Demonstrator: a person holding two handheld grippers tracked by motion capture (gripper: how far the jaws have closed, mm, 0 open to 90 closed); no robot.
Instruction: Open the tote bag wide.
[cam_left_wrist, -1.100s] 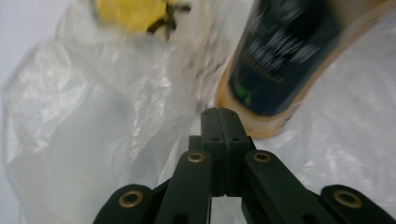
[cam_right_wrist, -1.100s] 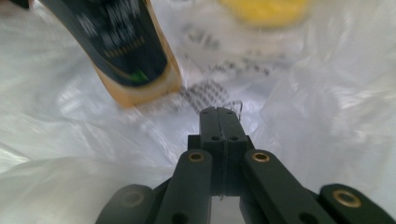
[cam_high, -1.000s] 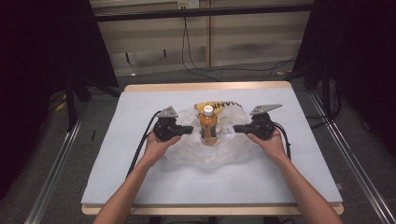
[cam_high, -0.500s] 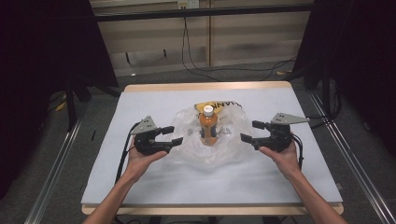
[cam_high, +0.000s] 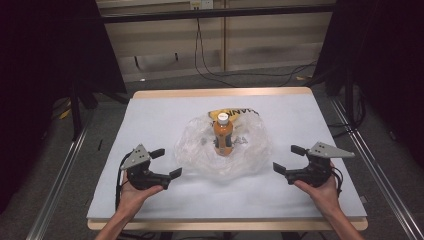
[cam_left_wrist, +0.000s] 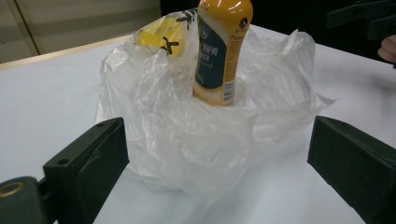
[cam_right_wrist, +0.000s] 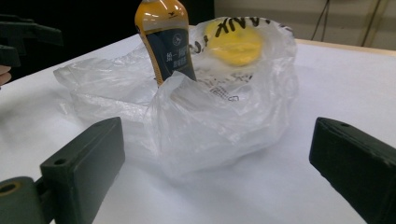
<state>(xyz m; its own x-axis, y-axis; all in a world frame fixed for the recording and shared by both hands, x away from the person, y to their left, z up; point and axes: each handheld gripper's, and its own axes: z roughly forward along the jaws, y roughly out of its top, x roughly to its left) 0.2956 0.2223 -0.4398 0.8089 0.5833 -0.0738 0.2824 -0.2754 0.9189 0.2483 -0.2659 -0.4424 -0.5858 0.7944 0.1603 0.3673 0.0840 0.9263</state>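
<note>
Right, from the high view I have the bag (cam_high: 223, 150) mid-table with the bottle (cam_high: 223, 135) upright inside, the left gripper (cam_high: 166, 163) and right gripper (cam_high: 290, 159) well apart on either side, jaws just opened wide, nothing between them. In the left gripper view the film looks thin, slippery, crumpling easily; I'd pinch a rim fold. In the right gripper view a yellow item (cam_right_wrist: 235, 45) behind the bottle stays blurred through plastic.

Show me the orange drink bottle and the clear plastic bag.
orange drink bottle (cam_high: 223, 137), high view, on its labelled body.
clear plastic bag (cam_high: 255, 145), high view, on its crumpled right side.
</note>
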